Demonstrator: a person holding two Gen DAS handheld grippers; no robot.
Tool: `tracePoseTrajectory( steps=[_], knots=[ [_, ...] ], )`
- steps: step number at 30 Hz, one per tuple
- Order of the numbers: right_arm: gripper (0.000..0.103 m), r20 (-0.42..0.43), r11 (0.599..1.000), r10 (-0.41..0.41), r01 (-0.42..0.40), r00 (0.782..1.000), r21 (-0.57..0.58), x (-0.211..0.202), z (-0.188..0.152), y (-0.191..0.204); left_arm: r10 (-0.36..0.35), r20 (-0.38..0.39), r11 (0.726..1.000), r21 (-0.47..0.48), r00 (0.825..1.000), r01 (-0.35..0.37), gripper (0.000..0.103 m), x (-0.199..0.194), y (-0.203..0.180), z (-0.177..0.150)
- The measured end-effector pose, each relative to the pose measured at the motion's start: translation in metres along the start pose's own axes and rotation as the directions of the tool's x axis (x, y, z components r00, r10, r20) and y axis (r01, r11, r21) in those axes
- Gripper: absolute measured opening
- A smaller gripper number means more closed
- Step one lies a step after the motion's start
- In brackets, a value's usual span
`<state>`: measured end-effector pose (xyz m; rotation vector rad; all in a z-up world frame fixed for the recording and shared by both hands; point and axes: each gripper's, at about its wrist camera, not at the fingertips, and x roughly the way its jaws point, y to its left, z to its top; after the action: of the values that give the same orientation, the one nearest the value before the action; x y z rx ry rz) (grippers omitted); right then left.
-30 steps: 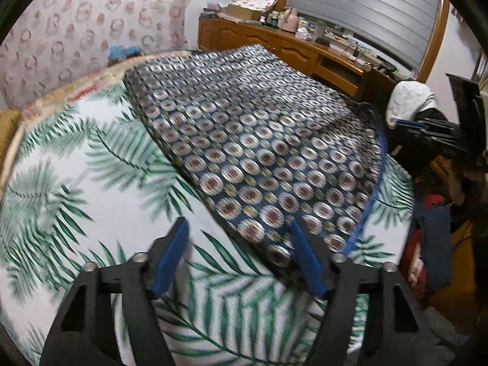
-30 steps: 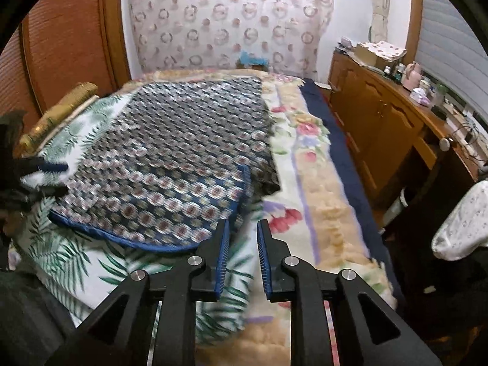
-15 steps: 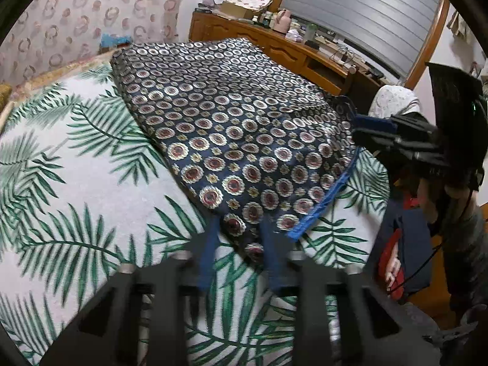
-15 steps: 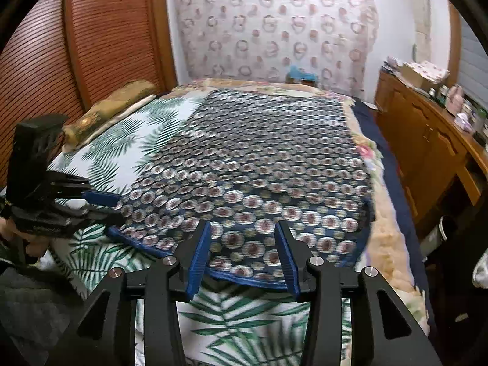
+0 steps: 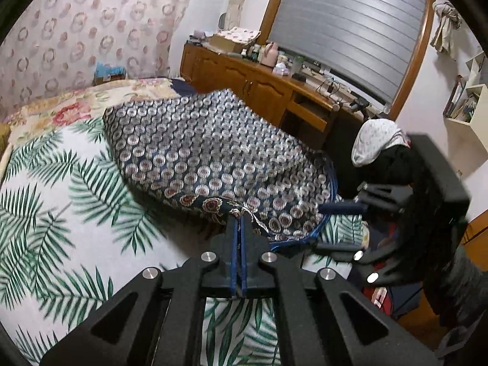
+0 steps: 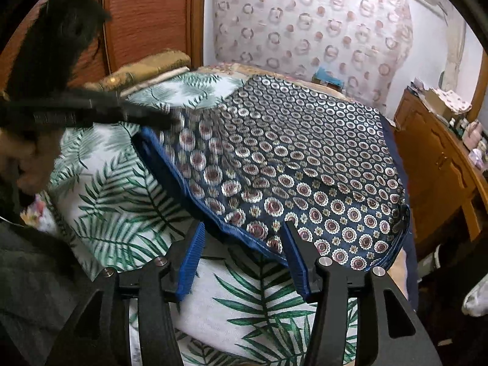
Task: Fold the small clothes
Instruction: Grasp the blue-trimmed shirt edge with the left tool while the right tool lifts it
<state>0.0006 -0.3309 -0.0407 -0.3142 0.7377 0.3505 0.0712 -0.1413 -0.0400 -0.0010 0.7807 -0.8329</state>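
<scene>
A navy patterned garment [image 5: 207, 158] with round medallions and a blue hem lies spread on the palm-leaf bedsheet [image 5: 61, 213]. My left gripper [image 5: 238, 222] is shut on the garment's near corner and lifts it off the sheet. My right gripper shows at the right of the left wrist view [image 5: 341, 225], open at the hem. In the right wrist view the garment [image 6: 305, 158] fills the middle, and my right gripper [image 6: 244, 238] is open with the blue hem [image 6: 244, 235] between its fingers. The left gripper [image 6: 146, 116] holds the far corner there.
A wooden dresser [image 5: 262, 82] with bottles and boxes runs along the right of the bed. A white cloth heap [image 5: 378, 140] sits beyond the bed's foot. A floral blanket [image 5: 76, 106] lies under the sheet. A wooden wardrobe [image 6: 146, 15] stands at the left.
My left gripper has closed on the garment's corner and raised it. My right gripper has moved in to the blue hem and opened wider around it.
</scene>
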Motion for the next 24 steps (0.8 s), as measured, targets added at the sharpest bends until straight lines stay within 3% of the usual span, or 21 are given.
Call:
tracePoseTrajectory(
  steps=[8,16,24],
  knots=[
    [0.054,-0.040,0.998,-0.067,0.067,0.997,0.002,0.026,-0.002,-0.016,0.012,0.053,1.000,-0.016,0.999,-0.011,0.002,0.000,0.003,0.016],
    [0.054,-0.006,0.999,-0.032,0.032,0.999,0.031,0.035,-0.002,-0.016,0.017,0.071,1.000,-0.026,0.997,-0.016,0.002,0.005,0.005,0.026],
    [0.054,-0.016,0.990,-0.137,0.138,0.990,0.025,0.052,0.007,-0.031,0.030,0.087,0.999,-0.038,0.996,-0.027,0.002,-0.001,0.010,0.026]
  ],
)
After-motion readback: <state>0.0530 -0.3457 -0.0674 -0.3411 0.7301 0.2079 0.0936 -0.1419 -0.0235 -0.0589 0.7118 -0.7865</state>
